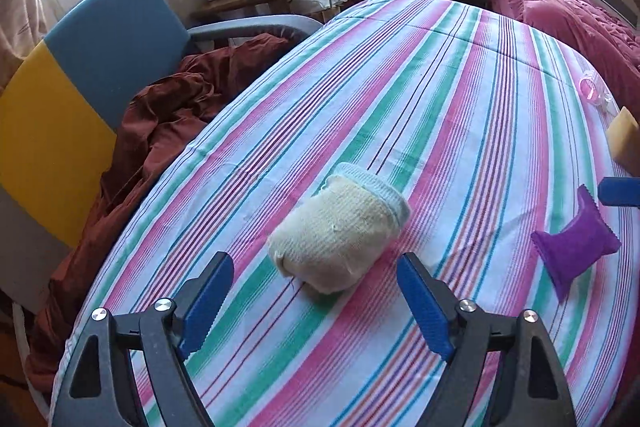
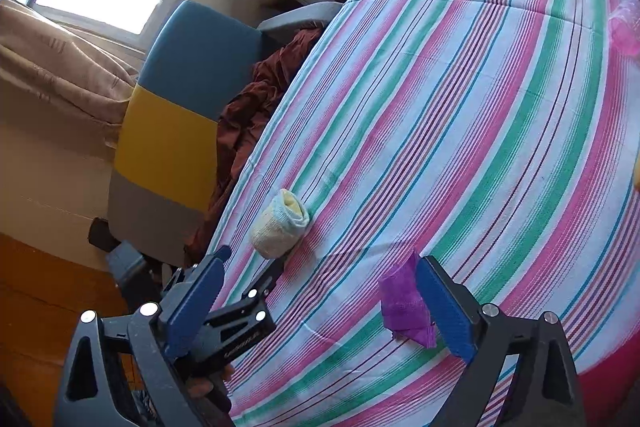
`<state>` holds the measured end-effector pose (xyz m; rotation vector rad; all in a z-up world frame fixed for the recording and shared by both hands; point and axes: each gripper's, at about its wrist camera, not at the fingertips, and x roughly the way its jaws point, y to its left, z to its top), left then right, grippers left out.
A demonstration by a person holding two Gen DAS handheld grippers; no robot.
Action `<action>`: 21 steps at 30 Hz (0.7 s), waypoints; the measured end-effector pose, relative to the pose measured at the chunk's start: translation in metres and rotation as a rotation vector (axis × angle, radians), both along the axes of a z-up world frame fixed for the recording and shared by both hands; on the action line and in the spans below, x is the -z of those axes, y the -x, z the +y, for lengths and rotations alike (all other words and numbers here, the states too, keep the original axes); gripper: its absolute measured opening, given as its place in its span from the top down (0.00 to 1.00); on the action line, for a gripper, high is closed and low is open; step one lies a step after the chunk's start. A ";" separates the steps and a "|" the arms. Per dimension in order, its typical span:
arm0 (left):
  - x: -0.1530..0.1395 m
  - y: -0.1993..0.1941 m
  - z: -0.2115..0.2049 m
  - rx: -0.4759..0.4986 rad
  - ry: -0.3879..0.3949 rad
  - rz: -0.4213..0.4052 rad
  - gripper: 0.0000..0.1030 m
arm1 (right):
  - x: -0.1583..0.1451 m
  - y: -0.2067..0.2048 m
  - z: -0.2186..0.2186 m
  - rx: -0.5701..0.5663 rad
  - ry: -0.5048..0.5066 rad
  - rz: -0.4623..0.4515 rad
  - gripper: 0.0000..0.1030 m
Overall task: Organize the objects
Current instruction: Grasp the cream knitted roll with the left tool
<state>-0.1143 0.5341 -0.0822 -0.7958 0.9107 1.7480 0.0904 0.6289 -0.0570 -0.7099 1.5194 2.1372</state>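
One rolled sock (image 1: 340,231) on our striped bed (image 1: 440,99), one purple packet (image 1: 576,243) — both tools released, left tool (image 1: 316,303), right tool (image 2: 320,303).

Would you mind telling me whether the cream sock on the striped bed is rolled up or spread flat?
Rolled up: the cream sock lies as a compact bundle on the striped sheet, its pale blue cuff folded around one end.
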 end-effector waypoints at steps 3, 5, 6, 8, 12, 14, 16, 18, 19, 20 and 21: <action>0.005 0.007 0.017 0.036 0.006 -0.012 0.17 | 0.004 0.004 0.000 -0.017 0.021 0.000 0.05; 0.009 0.006 0.028 0.070 0.014 -0.023 0.17 | 0.005 0.006 0.000 -0.026 0.030 0.000 0.05; 0.011 0.005 0.033 0.079 0.016 -0.020 0.17 | 0.006 0.006 0.000 -0.026 0.031 -0.003 0.05; 0.019 0.007 0.040 0.074 0.030 -0.056 0.30 | 0.007 0.006 0.000 -0.023 0.033 -0.005 0.05; 0.021 0.002 0.024 0.016 -0.025 -0.093 0.44 | 0.005 0.006 0.001 -0.007 0.008 -0.011 0.05; 0.020 0.001 0.007 -0.044 -0.050 -0.129 0.45 | 0.002 0.007 0.000 -0.012 -0.014 -0.017 0.05; 0.020 -0.002 -0.013 -0.116 -0.058 -0.145 0.45 | 0.001 0.007 0.001 -0.017 -0.023 -0.018 0.05; 0.019 -0.008 -0.037 -0.177 -0.069 -0.161 0.45 | 0.003 0.007 0.002 -0.012 -0.014 -0.026 0.05; 0.018 -0.012 -0.049 -0.201 -0.073 -0.168 0.45 | 0.005 0.007 0.003 -0.010 -0.006 -0.033 0.05; 0.018 -0.019 -0.062 -0.229 -0.075 -0.168 0.45 | 0.007 0.007 0.004 -0.007 0.000 -0.045 0.05; 0.017 -0.025 -0.073 -0.251 -0.079 -0.169 0.45 | 0.008 0.007 0.004 -0.001 -0.001 -0.060 0.05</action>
